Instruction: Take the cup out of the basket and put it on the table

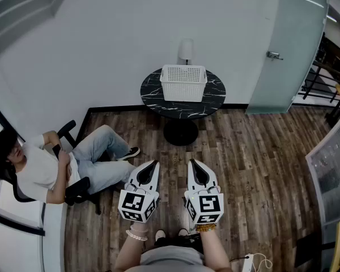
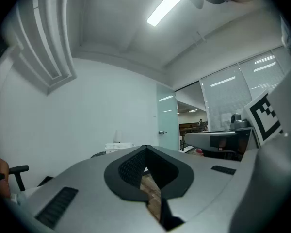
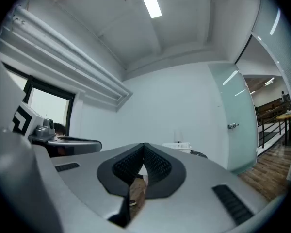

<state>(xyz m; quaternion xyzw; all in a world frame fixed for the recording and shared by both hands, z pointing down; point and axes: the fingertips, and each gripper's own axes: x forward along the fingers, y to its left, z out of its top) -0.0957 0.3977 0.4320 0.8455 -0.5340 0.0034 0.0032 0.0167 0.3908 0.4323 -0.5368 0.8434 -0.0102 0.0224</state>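
Left gripper [image 1: 153,165] and right gripper [image 1: 193,164] are hanging side by side, jaws pressed together on nothing, pointing toward the white basket [image 1: 183,84] on the round black table [image 1: 153,93] far ahead. A pale cup [image 1: 186,50] is showing at the basket's far rim, lying slightly nearer the right gripper

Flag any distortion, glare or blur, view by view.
Head view: fisheye bends the wall and door; basket sharp, evenly lit. Left gripper view: dark vignette corners, ceiling light blown out. Right gripper view: same vignette, ceiling strip glaring.
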